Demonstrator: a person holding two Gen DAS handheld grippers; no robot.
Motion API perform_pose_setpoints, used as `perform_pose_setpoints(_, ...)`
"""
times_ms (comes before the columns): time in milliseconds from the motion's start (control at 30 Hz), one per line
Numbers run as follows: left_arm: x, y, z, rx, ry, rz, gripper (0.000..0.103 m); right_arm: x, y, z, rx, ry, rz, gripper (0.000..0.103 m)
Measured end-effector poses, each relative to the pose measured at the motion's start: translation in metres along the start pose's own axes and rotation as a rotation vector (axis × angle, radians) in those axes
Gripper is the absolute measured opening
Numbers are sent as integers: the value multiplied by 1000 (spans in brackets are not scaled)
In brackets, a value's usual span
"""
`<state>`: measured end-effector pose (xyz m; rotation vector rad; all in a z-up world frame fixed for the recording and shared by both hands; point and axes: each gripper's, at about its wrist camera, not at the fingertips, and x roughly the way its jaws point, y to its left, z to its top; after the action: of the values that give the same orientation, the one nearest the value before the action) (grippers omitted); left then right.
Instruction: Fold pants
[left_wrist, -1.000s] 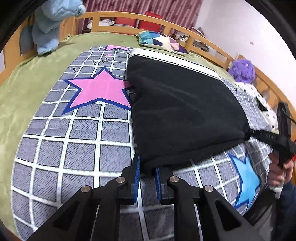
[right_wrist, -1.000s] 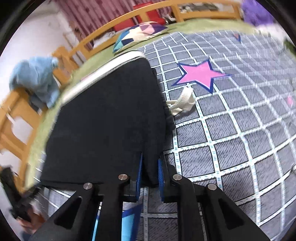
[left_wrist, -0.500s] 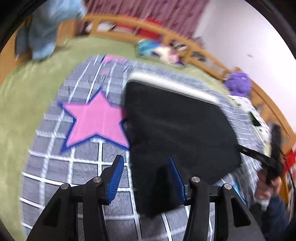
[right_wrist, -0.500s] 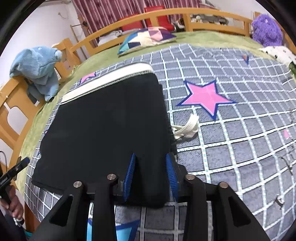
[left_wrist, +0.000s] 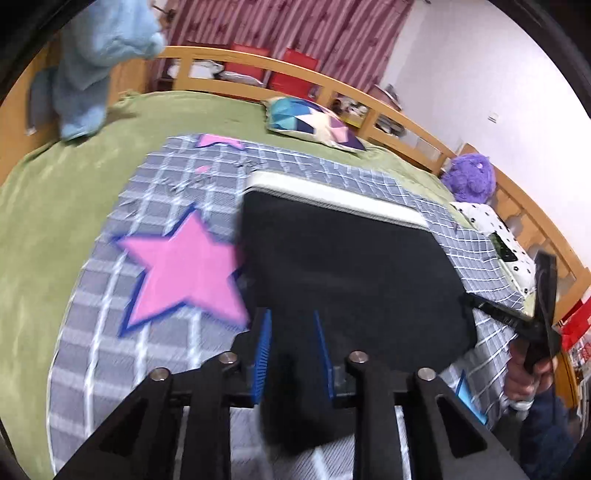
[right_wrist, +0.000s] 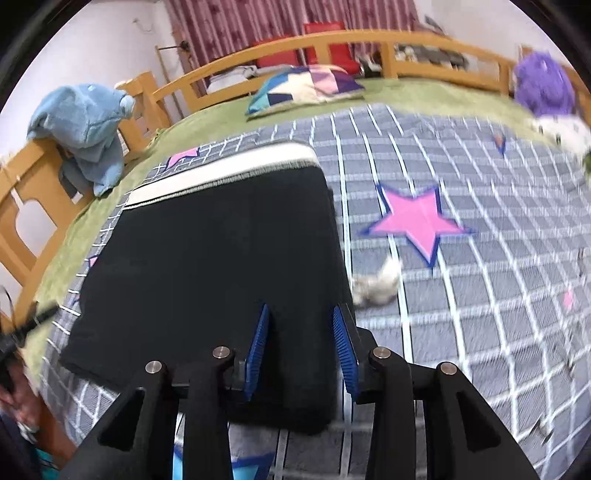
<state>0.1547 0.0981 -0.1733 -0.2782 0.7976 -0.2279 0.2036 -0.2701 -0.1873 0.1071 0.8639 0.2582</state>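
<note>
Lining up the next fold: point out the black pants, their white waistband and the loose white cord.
black pants (right_wrist: 221, 258): right wrist view, middle of the folded panel.
white waistband (left_wrist: 332, 194): left wrist view, middle of the band.
loose white cord (right_wrist: 376, 286): right wrist view, its bunched middle.

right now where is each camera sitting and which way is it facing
Left wrist: rides the left gripper, jaws open over the near left corner of the folded black pants; it faces across the bed toward the wooden rail; the person's right hand with its gripper shows at right.
Right wrist: rides the right gripper, jaws open over the pants' near right corner, facing the same rail; the left gripper's tip shows at left.
Shared: pants, patterned pillow, blue plush, purple plush.
</note>
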Motion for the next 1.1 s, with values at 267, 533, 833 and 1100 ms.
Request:
perform_pose_setpoints(267, 56, -7, -14, 37, 140, 28, 24, 11, -19, 4, 17, 58, 33, 41)
perform_pose_setpoints(533, 55, -25, 47, 90, 44, 68, 32, 16, -11, 56, -28, -46, 17, 41)
perform_pose_setpoints(833, 147, -26, 112, 127, 104, 113, 51, 96, 4, 110, -24, -21, -13, 46)
perform_pose_setpoints(1100, 117, -36, 87, 128, 126, 174, 62, 81, -13, 101, 86, -8, 7, 42)
